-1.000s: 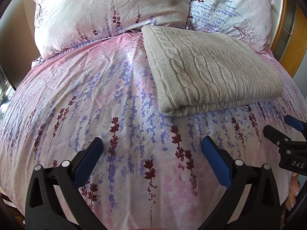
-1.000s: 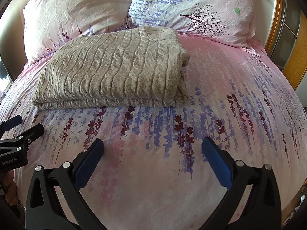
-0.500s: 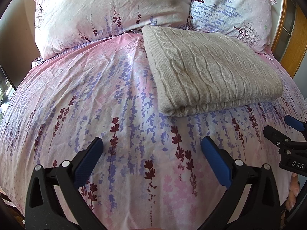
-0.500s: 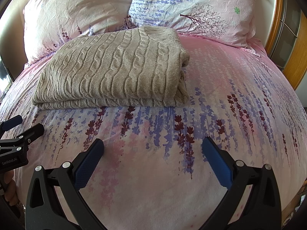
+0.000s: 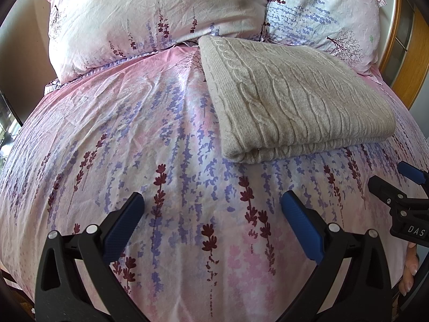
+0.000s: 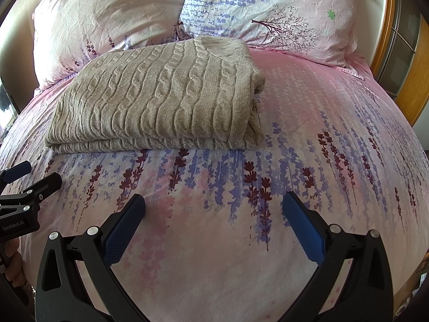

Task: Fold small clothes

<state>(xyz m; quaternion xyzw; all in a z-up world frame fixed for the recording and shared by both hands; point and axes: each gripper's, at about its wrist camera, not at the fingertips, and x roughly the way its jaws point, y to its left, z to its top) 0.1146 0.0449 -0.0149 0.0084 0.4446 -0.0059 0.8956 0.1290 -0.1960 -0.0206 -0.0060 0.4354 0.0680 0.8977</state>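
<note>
On the bed [image 6: 335, 139] the sweater [image 6: 161, 99] lies folded flat, so I judge folding done. My left gripper [image 5: 211, 220] and right gripper [image 6: 214, 220] gape wide, holding nothing.

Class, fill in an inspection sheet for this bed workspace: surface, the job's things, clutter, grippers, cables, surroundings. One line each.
Surface: bed cover, pink with a lavender flower print, lightly creased.
Job's things: one beige cable-knit sweater, folded in a flat rectangle, lying on the cover near the pillows.
Clutter: nothing seen.
Grippers: left gripper open, holding nothing, over bare cover in front of the sweater; right gripper open, holding nothing, likewise short of the sweater. Neither touches it.
Cables: nothing seen.
Surroundings: two floral pillows at the head of the bed; a wooden frame with panes on the right.
</note>
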